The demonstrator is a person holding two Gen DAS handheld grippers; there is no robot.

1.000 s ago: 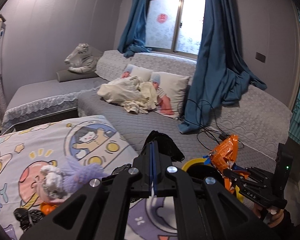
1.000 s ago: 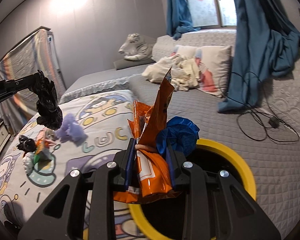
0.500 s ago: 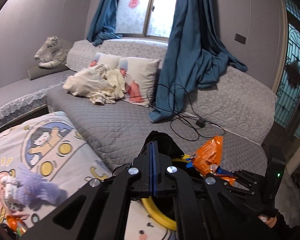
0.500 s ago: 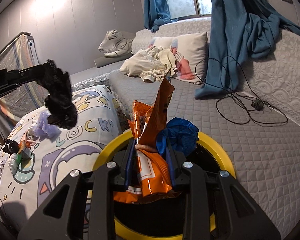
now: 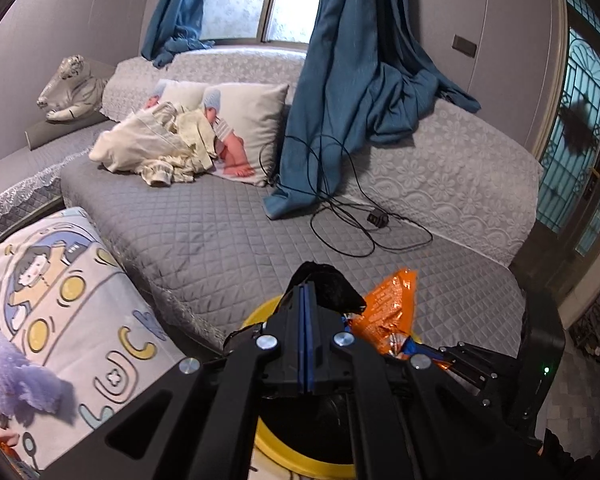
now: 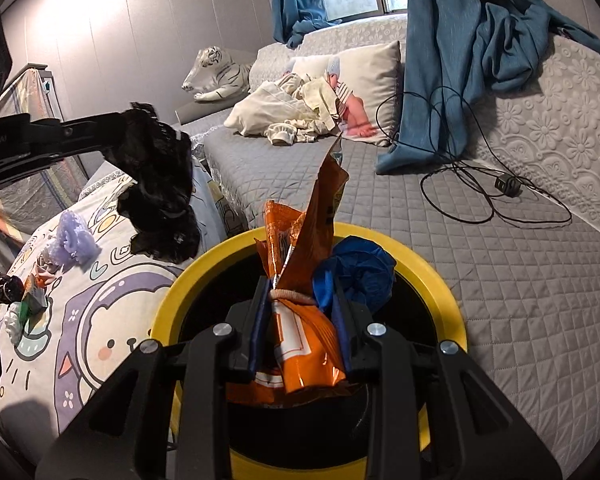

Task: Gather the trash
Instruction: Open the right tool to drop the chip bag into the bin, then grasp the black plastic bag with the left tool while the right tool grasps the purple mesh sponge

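Note:
In the right wrist view, my right gripper (image 6: 300, 300) is shut on a crumpled orange snack bag (image 6: 300, 240), with a blue crumpled wrapper (image 6: 360, 272) pinched beside it. Both hang just over the mouth of a yellow-rimmed bin (image 6: 432, 276). My left gripper (image 5: 306, 292) is shut on a wad of black plastic trash (image 5: 332, 288), and the same black trash (image 6: 160, 192) hangs at the bin's left rim. From the left wrist view, the orange bag (image 5: 388, 308) and the bin rim (image 5: 256, 320) lie just past my fingers.
A cartoon blanket (image 6: 100, 320) at left carries a purple fluffy piece (image 6: 74, 236) and several small scraps (image 6: 32, 300). The grey quilted sofa (image 6: 500, 280) holds black cables with a charger (image 6: 508, 186), a blue curtain (image 6: 440, 80), pillows and a plush tiger (image 6: 216, 76).
My left gripper has swung right and down with the black trash, from over the blanket to the bin's rim. My right gripper has sunk closer over the bin, still holding the orange bag.

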